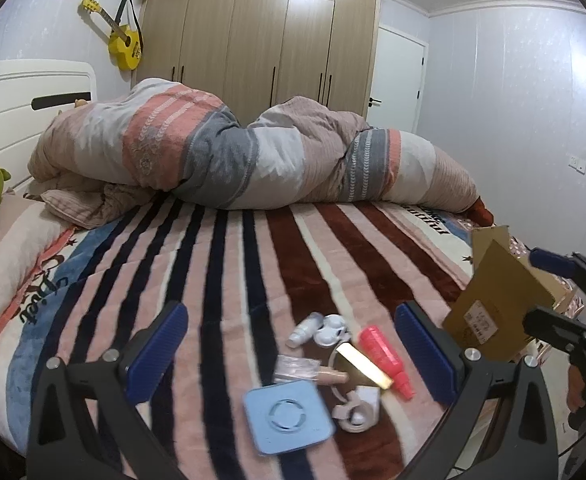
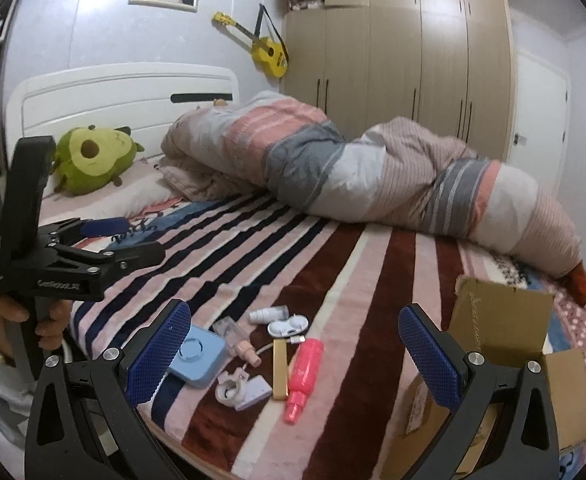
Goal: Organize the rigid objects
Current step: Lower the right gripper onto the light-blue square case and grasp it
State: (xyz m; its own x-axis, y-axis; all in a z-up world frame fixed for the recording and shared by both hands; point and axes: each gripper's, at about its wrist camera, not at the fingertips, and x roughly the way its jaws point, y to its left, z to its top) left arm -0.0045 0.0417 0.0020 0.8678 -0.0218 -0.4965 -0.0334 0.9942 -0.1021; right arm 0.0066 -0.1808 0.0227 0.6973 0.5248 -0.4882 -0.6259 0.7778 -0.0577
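Several small items lie on the striped bed blanket near its front edge: a blue square box (image 1: 289, 416) (image 2: 198, 356), a pink-red bottle (image 1: 385, 356) (image 2: 303, 376), a gold bar (image 1: 365, 364) (image 2: 280, 368), a white bottle (image 1: 305, 328) (image 2: 267, 314), a white earbud case (image 1: 329, 330) (image 2: 287, 325), a clear spray bottle (image 1: 305, 370) (image 2: 239, 340) and a white clip piece (image 1: 355, 410) (image 2: 239, 390). My left gripper (image 1: 293, 352) is open and empty above them; it also shows in the right wrist view (image 2: 121, 240). My right gripper (image 2: 293, 352) is open and empty.
An open cardboard box (image 1: 497, 300) (image 2: 505, 332) stands at the bed's right edge. A rolled striped duvet (image 1: 233, 152) (image 2: 373, 172) lies across the bed's far side. A green avocado plush (image 2: 89, 158) sits by the white headboard (image 2: 125, 92). A wardrobe (image 1: 273, 36) stands behind.
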